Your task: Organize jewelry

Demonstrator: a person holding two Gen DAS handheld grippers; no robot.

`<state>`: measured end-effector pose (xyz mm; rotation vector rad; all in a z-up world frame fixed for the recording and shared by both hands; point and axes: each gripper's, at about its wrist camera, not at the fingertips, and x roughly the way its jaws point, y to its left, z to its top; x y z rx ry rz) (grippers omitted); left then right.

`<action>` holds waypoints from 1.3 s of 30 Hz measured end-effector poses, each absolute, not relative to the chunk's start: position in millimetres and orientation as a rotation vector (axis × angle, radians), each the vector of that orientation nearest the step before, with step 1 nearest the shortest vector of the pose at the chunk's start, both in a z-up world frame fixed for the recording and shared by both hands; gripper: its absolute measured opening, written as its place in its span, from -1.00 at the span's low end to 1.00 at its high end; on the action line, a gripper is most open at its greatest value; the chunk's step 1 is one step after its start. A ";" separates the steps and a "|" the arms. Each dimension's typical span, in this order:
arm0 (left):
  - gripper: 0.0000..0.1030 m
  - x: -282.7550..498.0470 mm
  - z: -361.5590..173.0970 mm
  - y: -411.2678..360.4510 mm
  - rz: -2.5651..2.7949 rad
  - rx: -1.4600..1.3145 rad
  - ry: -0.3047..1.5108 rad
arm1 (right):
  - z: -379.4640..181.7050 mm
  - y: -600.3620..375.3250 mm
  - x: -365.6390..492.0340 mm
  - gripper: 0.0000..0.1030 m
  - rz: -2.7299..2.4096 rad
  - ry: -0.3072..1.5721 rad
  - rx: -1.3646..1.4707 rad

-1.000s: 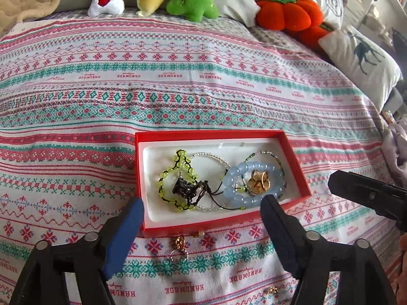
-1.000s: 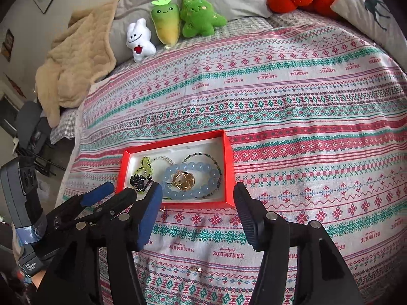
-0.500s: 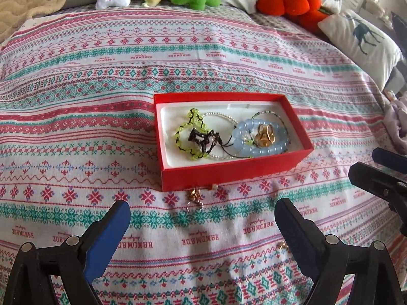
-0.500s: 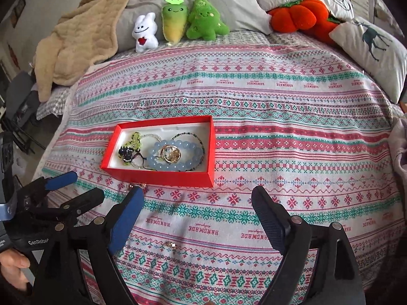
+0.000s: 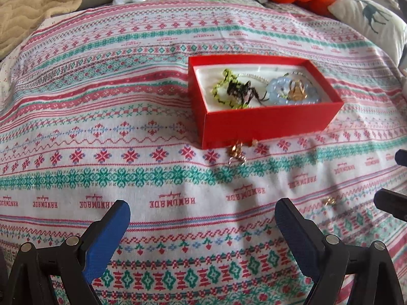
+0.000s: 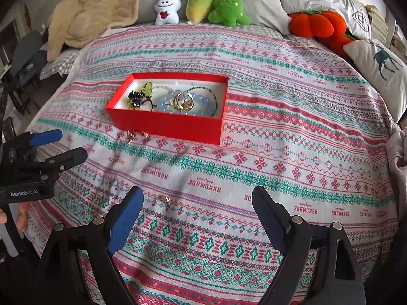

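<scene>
A red box (image 5: 267, 122) (image 6: 162, 123) sits on the patterned bedspread. It holds a green bead bracelet (image 5: 223, 91), a black tangled piece (image 6: 136, 96), a pale blue bead bracelet (image 6: 203, 101) and gold rings (image 6: 183, 100). Gold earrings (image 5: 236, 153) (image 6: 131, 134) lie on the cloth against the box's near side. A small gold piece (image 6: 165, 199) (image 5: 329, 200) lies nearer, just ahead of my right gripper (image 6: 197, 203). My left gripper (image 5: 202, 216) is open and empty, well short of the box. My right gripper is open and empty.
Plush toys (image 6: 201, 5), an orange plush pumpkin (image 6: 315, 24) and pillows (image 6: 381, 68) line the bed's far end. A beige blanket (image 6: 94, 7) lies at the far left. The left gripper shows at the left edge of the right wrist view (image 6: 56, 145).
Both grippers have drawn back from the box toward the bed's near edge; the box looks farther away. The box and jewelry have not moved.
</scene>
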<state>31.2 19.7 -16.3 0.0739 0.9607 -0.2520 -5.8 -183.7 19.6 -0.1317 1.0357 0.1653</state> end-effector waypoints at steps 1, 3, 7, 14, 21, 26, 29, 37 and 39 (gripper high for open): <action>0.84 30.9 -21.8 20.7 -0.245 0.083 0.970 | 14.1 -180.4 -8.6 0.73 0.177 1.047 -0.149; 0.84 30.7 -30.6 22.0 -0.236 0.090 0.985 | 2.7 -173.0 -14.5 0.73 0.203 1.066 -0.188; 0.85 33.4 -43.2 19.8 -0.235 0.091 0.997 | -18.5 -160.8 -23.0 0.73 0.246 1.088 -0.263; 0.91 39.7 -61.6 6.8 -0.212 0.166 0.991 | -47.6 -157.8 -29.7 0.85 0.278 1.082 -0.306; 1.00 38.9 -68.7 3.1 -0.190 0.191 0.964 | -53.9 -170.1 -22.1 1.00 0.279 1.111 -0.253; 1.00 45.6 -68.1 2.8 -0.197 0.187 0.980 | -53.1 -170.2 -22.1 1.00 0.272 1.104 -0.267; 0.95 48.6 -65.1 0.3 -0.217 0.183 0.958 | -52.8 -167.2 -16.4 1.00 0.282 1.101 -0.277; 0.17 55.6 -53.7 -20.0 -0.322 0.176 0.914 | -52.0 -158.4 -0.1 1.00 0.298 1.097 -0.279; 0.13 57.5 -53.6 -23.6 -0.347 0.170 0.917 | -51.1 -158.8 0.2 1.00 0.302 1.093 -0.277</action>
